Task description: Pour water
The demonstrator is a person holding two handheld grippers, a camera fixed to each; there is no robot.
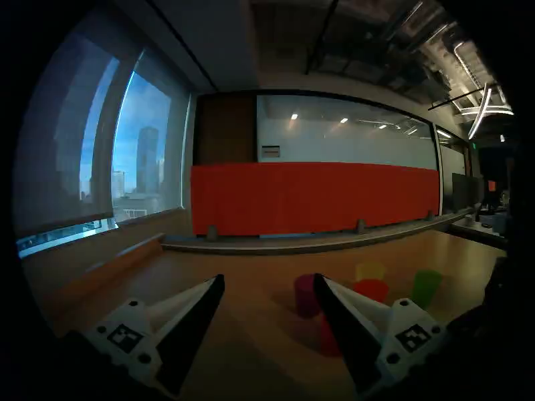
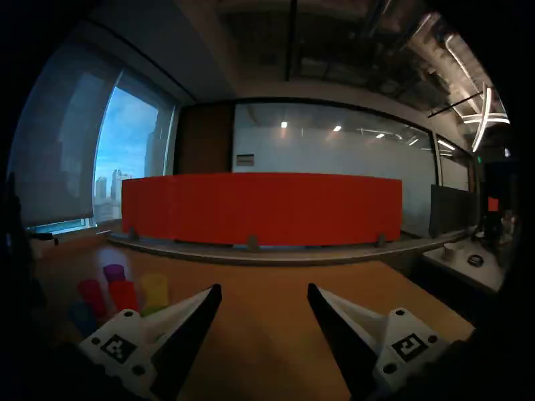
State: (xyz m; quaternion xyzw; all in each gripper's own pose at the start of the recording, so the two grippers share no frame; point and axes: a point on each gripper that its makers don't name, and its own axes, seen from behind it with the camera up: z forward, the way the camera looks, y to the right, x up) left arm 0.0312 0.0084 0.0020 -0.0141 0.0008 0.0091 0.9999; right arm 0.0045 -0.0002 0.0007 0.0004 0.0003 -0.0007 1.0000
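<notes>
Plastic-looking cups cluster on the wooden table [image 1: 257, 354]: the magenta cup [image 1: 306, 294] sits just ahead of the left gripper [image 1: 267, 277], the rest [image 2: 155, 289] off to one side of the right gripper [image 2: 263, 287]. Both are wide open and empty. Cups likely light, slick, tippy, so grip mid-wall, gently. Can't tell which holds water.

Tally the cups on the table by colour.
purple cup: 1
pink cup: 1
red cup: 1
yellow cup: 1
blue cup: 1 (dim, in shadow)
green cup: 1
Total: 6 cups
</notes>
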